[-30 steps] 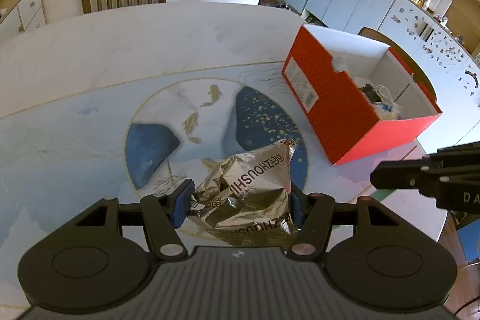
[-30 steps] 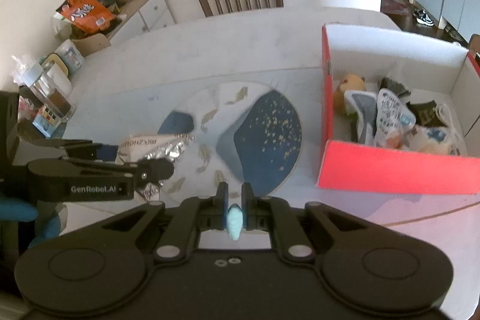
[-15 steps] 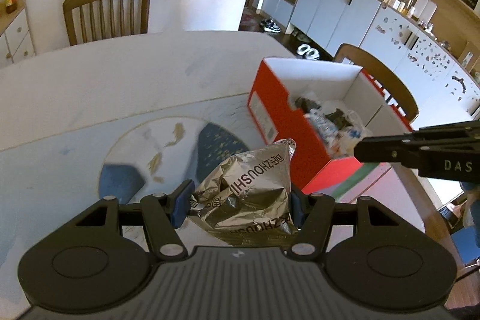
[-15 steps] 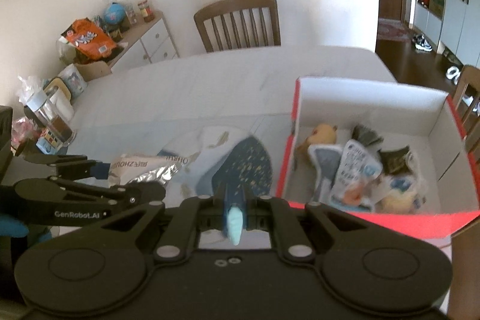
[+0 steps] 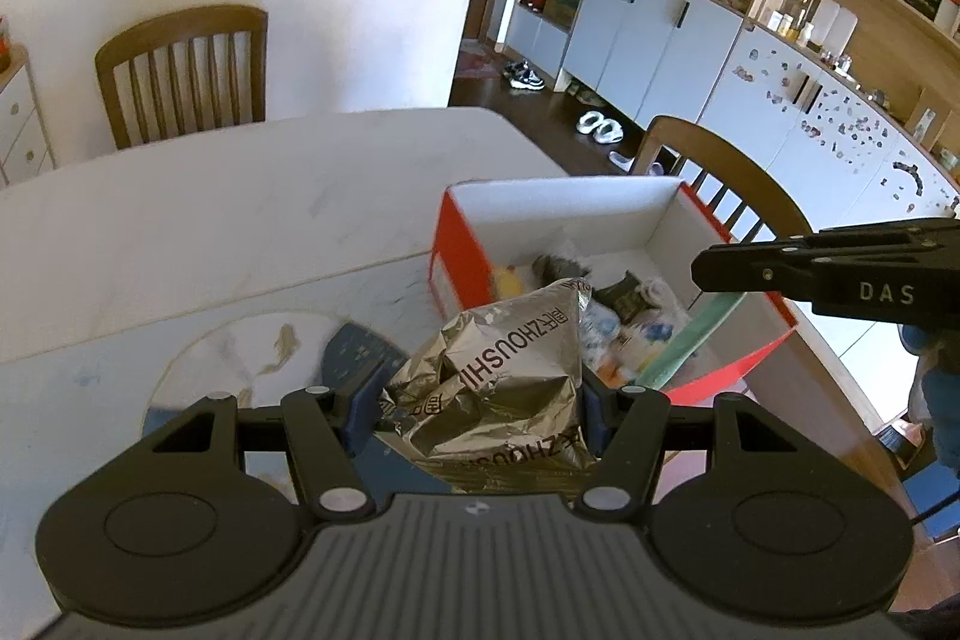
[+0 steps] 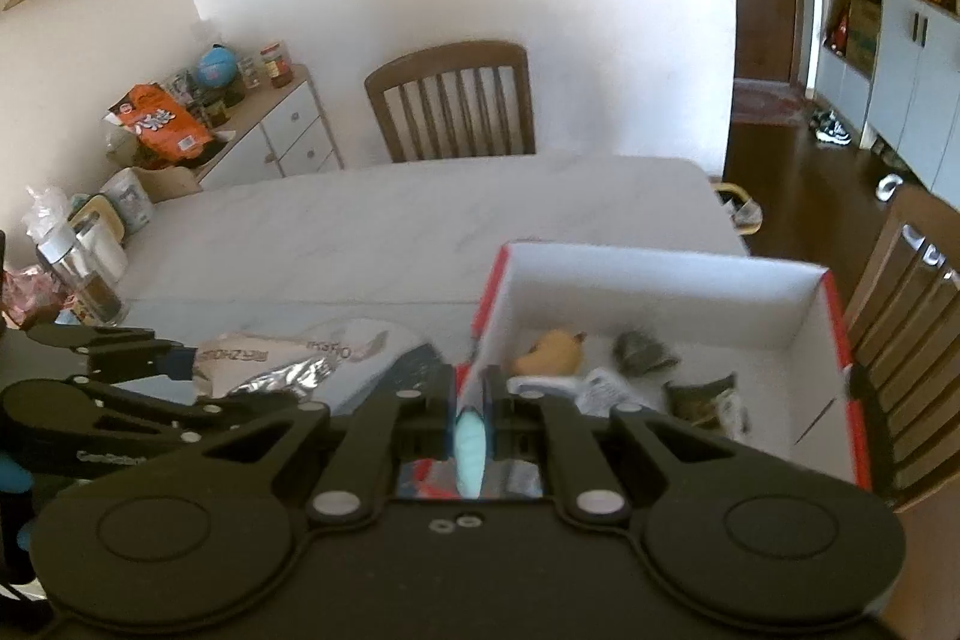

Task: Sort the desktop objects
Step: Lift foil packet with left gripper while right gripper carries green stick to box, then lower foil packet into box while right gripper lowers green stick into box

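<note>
Nearest the lens in the left wrist view, the left gripper (image 5: pixel 480 403) is filling the lower half of the frame, its jaws standing about halfway apart and pressing from both sides on a crumpled silver foil bag (image 5: pixel 501 376) with dark printed lettering. The bag is sitting at lower centre, raised above the white marbled table (image 5: pixel 210 220), with its top corner overlapping the near edge of the box behind it. Just beyond, right of centre, a red cardboard box (image 5: pixel 456 250) with a white interior is standing open on the table, holding a jumble of small items, among them a yellow one and dark wrappers. At the right edge, the right gripper (image 5: pixel 708 268) is reaching in sideways over the box.

Down at the bottom centre of the right wrist view, the right gripper (image 6: pixel 471 424) is pinching a thin pale blue object (image 6: pixel 469 451) edge-on between jaws that are nearly closed together. Its tips are hanging at the near left corner of the red box (image 6: pixel 840 328), which is occupying the right centre. At lower left, the left gripper (image 6: pixel 180 361) is holding the foil bag (image 6: pixel 270 364) over the table. Farther back, at upper centre, a wooden chair (image 6: pixel 450 100) is standing against the wall, and a low white cabinet (image 6: pixel 288 130) with clutter on top is sitting at upper left.
</note>
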Motion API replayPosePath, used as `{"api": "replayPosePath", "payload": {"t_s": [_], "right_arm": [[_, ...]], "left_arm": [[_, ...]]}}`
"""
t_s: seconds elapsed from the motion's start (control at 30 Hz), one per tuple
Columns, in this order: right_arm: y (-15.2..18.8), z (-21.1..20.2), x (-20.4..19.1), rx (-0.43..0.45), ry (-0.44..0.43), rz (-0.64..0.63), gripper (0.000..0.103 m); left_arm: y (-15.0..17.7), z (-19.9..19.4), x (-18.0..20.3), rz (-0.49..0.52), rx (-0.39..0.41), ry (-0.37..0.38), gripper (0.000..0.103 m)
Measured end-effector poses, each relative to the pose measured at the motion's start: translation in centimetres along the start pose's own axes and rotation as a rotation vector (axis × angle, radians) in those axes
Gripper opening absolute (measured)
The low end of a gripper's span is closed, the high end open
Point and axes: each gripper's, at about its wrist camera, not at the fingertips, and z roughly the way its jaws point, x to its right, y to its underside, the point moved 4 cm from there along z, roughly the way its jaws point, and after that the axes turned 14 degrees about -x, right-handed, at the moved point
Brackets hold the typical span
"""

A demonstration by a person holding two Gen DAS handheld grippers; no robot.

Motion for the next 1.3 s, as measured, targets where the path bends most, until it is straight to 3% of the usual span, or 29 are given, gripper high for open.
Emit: {"api": "replayPosePath", "payload": {"t_s": [0.57,1.3], "right_arm": [[-1.1,0.4,7.1,-0.01,0.042,0.008,0.008],[1.3,2.3,13.3,-0.115,0.087,0.07,0.008]], "left_arm": [[-4.7,3.9,6.1,0.04,-0.021,0.012,0.062],[-8.2,12.6,9.5,0.12,-0.098,-0.047,0.062]]}}
